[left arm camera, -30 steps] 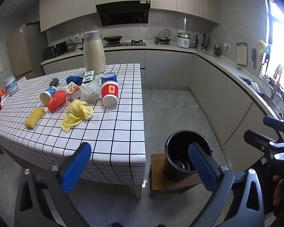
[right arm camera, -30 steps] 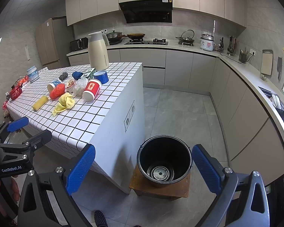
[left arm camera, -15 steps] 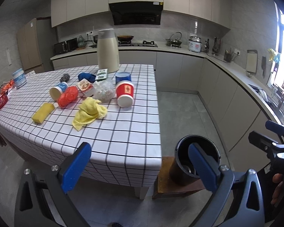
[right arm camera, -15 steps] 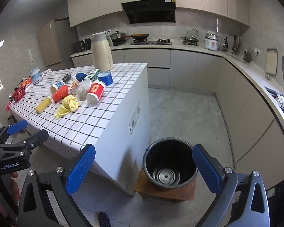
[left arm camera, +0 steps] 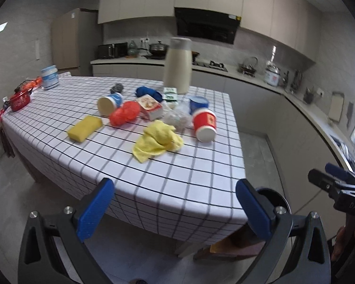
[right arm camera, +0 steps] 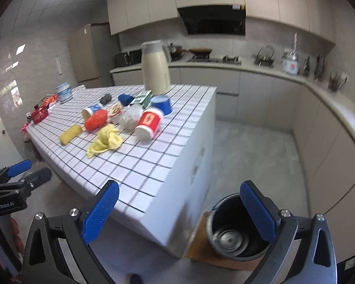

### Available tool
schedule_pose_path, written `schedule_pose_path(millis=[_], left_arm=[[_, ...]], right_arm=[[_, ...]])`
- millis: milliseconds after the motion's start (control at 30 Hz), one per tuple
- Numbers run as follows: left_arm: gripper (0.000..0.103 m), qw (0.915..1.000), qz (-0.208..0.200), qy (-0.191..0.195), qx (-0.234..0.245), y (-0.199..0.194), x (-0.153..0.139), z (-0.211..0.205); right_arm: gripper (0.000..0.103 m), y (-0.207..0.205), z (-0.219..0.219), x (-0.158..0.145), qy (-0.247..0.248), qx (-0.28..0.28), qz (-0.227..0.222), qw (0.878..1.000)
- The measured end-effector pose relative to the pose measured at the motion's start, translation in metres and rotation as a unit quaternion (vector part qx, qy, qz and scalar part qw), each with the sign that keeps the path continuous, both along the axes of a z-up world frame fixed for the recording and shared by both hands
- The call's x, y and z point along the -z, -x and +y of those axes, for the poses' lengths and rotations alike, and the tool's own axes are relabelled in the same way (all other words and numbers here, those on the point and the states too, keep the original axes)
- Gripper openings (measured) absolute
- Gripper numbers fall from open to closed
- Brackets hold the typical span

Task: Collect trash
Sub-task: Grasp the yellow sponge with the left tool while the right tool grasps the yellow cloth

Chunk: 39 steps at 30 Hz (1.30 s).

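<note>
A checked tablecloth [left arm camera: 182,184] covers the table, and litter lies on it: a tipped red paper cup [left arm camera: 204,124] [right arm camera: 149,123], a blue-white cup [left arm camera: 108,104], an orange net ball [left arm camera: 125,116], a clear plastic wad [left arm camera: 177,118], a snack carton [left arm camera: 150,107], a yellow cloth [left arm camera: 157,140] and a yellow sponge [left arm camera: 84,131]. A black bin [right arm camera: 234,232] stands on a low wooden stool [right arm camera: 201,248] beside the table's right end. My left gripper [left arm camera: 175,209] is open, short of the table's near edge. My right gripper [right arm camera: 178,211] is open between table corner and bin.
A tall cream thermos [left arm camera: 178,72] and a blue tub [left arm camera: 198,103] stand at the table's far side, a red basket [left arm camera: 19,100] and white jar [left arm camera: 49,77] at its left end. Kitchen counters [right arm camera: 319,99] line the back and right walls. Grey floor [right arm camera: 253,156] stretches between them.
Both grippers have swung left and moved up towards the table, so the litter looks larger and nearer. The bin has slid to the lower right of both views. Both stay open.
</note>
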<state>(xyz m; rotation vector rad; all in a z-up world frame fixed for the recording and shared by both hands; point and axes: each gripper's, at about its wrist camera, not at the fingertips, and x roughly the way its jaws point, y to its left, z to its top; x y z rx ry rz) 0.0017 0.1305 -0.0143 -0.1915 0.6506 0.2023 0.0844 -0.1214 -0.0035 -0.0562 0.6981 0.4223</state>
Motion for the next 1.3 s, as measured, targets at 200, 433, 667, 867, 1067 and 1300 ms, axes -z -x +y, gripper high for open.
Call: schedule_pose_path(millis=[200,433,667,867,1067,1300], left_arm=[[0.103,0.9988,0.02,-0.037,-0.027,-0.016,0.009,0.052],[0.103,0.9966,0.045,-0.063,-0.028,-0.05,0.026,0.127],[0.103,0.9951,0.078,-0.056,-0.022,-0.094,0.055,0.197],[0.103,0.9934,0.099,-0.051,-0.026,-0.128,0.079,0.237],[0.103,0.9912,0.124,-0.042,-0.022,-0.154,0.102,0.266],[0.101,0.9897,0.138,-0.031,-0.022,-0.162,0.112,0.28]], right_arm=[[0.103,-0.021,0.057,0.011,0.004,-0.015,0.019,1.0],[0.103,-0.047,0.148,0.023,0.015,-0.031,0.024,0.999],[0.103,-0.088,0.224,0.053,0.027,-0.034,0.045,0.998],[0.103,-0.124,0.272,0.083,0.041,-0.029,0.06,0.997],[0.1,-0.152,0.303,0.105,0.054,-0.023,0.072,0.996],[0.089,-0.164,0.32,0.124,0.061,-0.02,0.091,0.994]])
